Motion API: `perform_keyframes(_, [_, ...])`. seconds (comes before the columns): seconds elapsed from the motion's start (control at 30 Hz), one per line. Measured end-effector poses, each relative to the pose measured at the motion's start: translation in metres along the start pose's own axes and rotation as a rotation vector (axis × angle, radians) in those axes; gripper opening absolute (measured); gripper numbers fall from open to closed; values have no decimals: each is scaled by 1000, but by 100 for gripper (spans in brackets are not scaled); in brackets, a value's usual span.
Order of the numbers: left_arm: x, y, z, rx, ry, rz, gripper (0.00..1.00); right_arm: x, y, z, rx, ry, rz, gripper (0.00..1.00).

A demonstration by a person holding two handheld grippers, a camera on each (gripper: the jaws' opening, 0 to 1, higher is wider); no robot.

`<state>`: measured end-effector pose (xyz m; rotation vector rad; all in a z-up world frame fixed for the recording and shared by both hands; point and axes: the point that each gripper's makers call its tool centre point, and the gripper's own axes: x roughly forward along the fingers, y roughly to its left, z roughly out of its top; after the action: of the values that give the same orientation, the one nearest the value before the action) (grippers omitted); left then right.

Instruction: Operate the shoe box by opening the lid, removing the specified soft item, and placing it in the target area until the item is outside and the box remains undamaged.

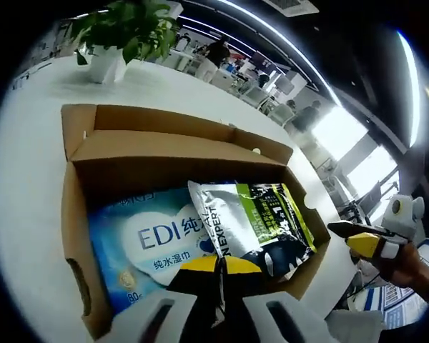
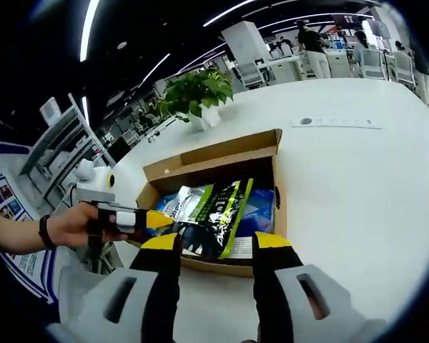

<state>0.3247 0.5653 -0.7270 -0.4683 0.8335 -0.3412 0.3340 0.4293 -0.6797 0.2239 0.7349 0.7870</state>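
The brown shoe box (image 1: pixel 75 214) lies open on the white table, its lid (image 1: pixel 164 123) folded back on the far side. Inside are a blue wet-wipes pack (image 1: pixel 139 239) and, on top, a silver, green and black pouch (image 1: pixel 261 218). My left gripper (image 1: pixel 219 267) is at the box's near wall, yellow tips pressed together on the pouch's near corner. In the right gripper view the box (image 2: pixel 279 193) lies ahead, the pouch (image 2: pixel 218 214) tilts up over its front wall, and the left gripper (image 2: pixel 157 219) holds its edge. My right gripper (image 2: pixel 216 246) stands open just before the box.
A potted plant (image 1: pixel 125 28) in a white pot stands on the table beyond the box, also the plant (image 2: pixel 196 89) from the other side. A hand holds the right gripper (image 1: pixel 361 239) off the table edge. A thin strip (image 2: pixel 336 123) lies on the table (image 2: pixel 357 186).
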Motion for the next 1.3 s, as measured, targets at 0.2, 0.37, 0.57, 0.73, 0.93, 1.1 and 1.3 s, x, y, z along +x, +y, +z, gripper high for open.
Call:
perform_keyframes(0.2, [1,1,0,5,0,-1,0,13,-7,-2,24,27,-19,35])
perform_keyframes(0.37, [2,1,-1,10,2,3,0,22,-8,-2,24,49,-13,29])
perform_keyframes(0.57, [2,0,-1,7,5,1,0,36,-8,-8,33,93,-25,29])
perform_keyframes(0.73, [2,0,-2,11,6,-1,0,42,-8,-17,45,103,-31,18])
perform_keyframes(0.93, [3,-3,-4,24,17,-7,0,37,-14,-12,102,72,-33,0])
perform_keyframes(1.1, [3,-4,-4,38,24,3,0,34,-10,-9,89,63,-22,0])
perform_keyframes(1.3, [0,-11,3,40,10,-6,0,29,-9,2,104,25,-17,0])
